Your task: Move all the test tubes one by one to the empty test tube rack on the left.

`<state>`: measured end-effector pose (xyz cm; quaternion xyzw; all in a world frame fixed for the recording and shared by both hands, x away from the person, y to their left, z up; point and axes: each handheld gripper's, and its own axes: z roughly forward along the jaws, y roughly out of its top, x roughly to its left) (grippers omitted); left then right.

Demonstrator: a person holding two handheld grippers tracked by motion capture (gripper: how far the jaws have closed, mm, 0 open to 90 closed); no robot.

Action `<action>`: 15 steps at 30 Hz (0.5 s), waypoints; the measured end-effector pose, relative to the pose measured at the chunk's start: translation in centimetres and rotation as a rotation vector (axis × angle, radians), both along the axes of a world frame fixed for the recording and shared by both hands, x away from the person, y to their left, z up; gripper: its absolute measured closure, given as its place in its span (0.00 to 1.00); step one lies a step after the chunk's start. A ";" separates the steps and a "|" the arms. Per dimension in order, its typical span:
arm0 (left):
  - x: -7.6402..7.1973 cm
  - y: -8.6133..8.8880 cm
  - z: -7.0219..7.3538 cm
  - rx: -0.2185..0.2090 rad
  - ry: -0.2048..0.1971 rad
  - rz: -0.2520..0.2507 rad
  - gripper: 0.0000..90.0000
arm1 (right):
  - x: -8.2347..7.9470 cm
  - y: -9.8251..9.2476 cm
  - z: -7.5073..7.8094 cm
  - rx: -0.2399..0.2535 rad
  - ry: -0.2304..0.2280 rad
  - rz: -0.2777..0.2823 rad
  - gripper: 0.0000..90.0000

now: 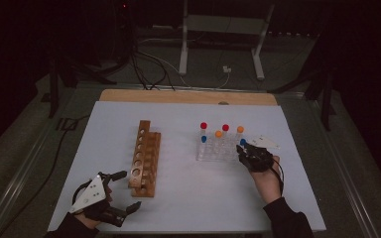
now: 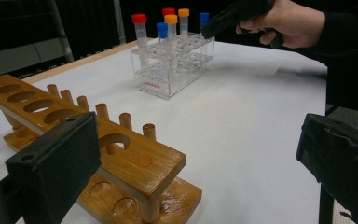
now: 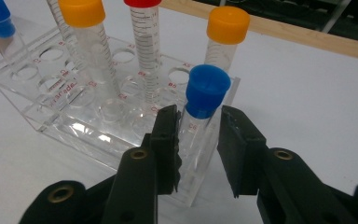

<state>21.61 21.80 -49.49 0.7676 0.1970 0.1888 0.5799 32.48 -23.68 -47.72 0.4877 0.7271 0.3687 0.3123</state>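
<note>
High view first: the white table (image 1: 188, 198) carries a wooden rack (image 1: 146, 153) at the left and a clear rack (image 1: 213, 151) at the right, well apart. The right gripper (image 1: 242, 148) reaches to the near right corner of the clear rack, where the blue-capped tube (image 1: 243, 142) stands upright in its hole. I judge the tube is being taken by its body, just under the cap, so that it can be lifted straight up and out.

The left gripper (image 1: 124, 191) rests low at the near end of the wooden rack. Its jaws stand wide apart with nothing between them, probably waiting there because the empty holes are where a tube would go.

Right gripper view gives what the high view cannot: the jaws are nearly closed around the tube, one pad lies on its wall, and the other sits at the opposite side, so it looks like a grip. It also shows the graduation marks on the neighbouring tubes.

Left gripper view shows the wooden rack's round holes and pegs from close by. Far off it shows the person's right hand (image 2: 289, 21) above the clear rack.
</note>
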 end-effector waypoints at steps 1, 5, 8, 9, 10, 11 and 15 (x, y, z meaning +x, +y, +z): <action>0.0 0.0 0.0 -0.002 -0.001 0.000 0.00 | 0.0 0.0 0.0 0.002 0.000 0.001 0.75; 0.0 0.1 0.0 0.000 0.002 0.000 0.00 | -0.2 0.3 0.2 0.003 -0.002 0.021 0.80; 0.0 0.0 0.0 -0.002 0.000 -0.001 0.00 | -0.1 0.5 0.0 -0.003 0.003 0.031 0.84; 0.0 0.1 0.0 -0.001 0.001 0.000 0.00 | 0.0 0.4 0.0 0.001 0.005 0.031 0.84; 0.0 0.1 0.0 0.000 -0.001 0.002 0.00 | 0.1 0.4 0.0 0.007 0.007 0.031 0.85; 0.0 0.1 0.0 -0.001 -0.003 0.003 0.00 | 0.1 0.4 0.0 0.006 0.009 0.029 0.85; 0.0 0.1 0.0 -0.002 -0.004 0.004 0.00 | 0.0 0.2 0.6 0.016 -0.007 0.036 0.85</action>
